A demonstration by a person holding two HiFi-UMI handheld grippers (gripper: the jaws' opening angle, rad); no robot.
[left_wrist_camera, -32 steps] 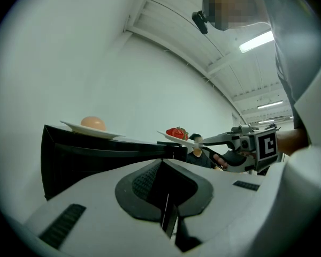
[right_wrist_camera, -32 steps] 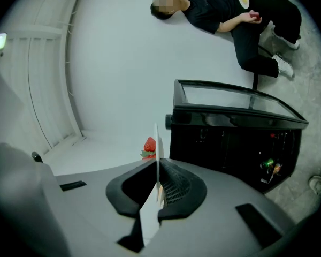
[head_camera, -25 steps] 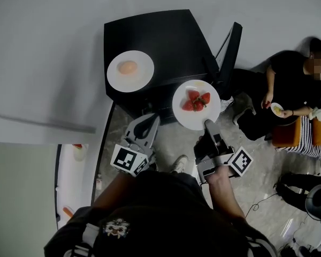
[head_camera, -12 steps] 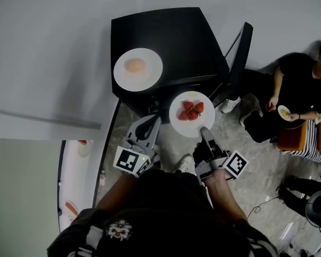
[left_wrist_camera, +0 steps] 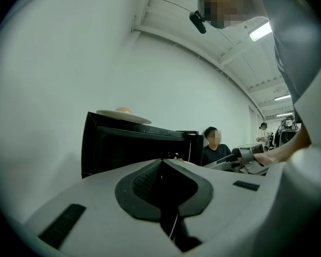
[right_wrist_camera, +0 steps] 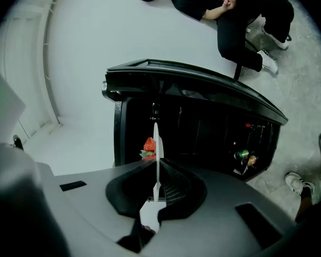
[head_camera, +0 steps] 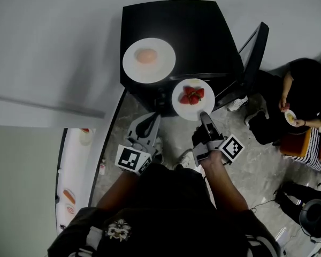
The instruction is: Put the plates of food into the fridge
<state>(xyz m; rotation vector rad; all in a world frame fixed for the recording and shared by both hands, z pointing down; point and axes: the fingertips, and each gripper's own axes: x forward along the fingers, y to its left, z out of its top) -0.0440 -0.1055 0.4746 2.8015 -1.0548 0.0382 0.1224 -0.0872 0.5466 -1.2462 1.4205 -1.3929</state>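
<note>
The black fridge (head_camera: 176, 36) is the biggest thing ahead of me, standing against the far white wall. Its door (head_camera: 254, 52) hangs open to the right. A person (head_camera: 305, 100) sits on the floor at the far right, well apart from the fridge. To my left runs a white shelf (head_camera: 75, 170) with a few small items I cannot make out.

One white plate (head_camera: 148, 59) with a pale orange piece of food sits on top of the fridge, near its left front corner. The strawberry plate (head_camera: 192, 98) is in the air just in front of the fridge's near edge, right of the first plate and apart from it. It is round, so it has no long axis. Its face is turned up, and the right gripper view shows it edge-on.

My right gripper (head_camera: 206, 119) pinches that plate by its near rim. My left gripper (head_camera: 148, 123) hangs beside it to the left, jaws pressed together on nothing.

Strawberries (right_wrist_camera: 150, 146) lie near the plate's middle. Small cans (right_wrist_camera: 243, 157) show in the dark open fridge, low on the right.
</note>
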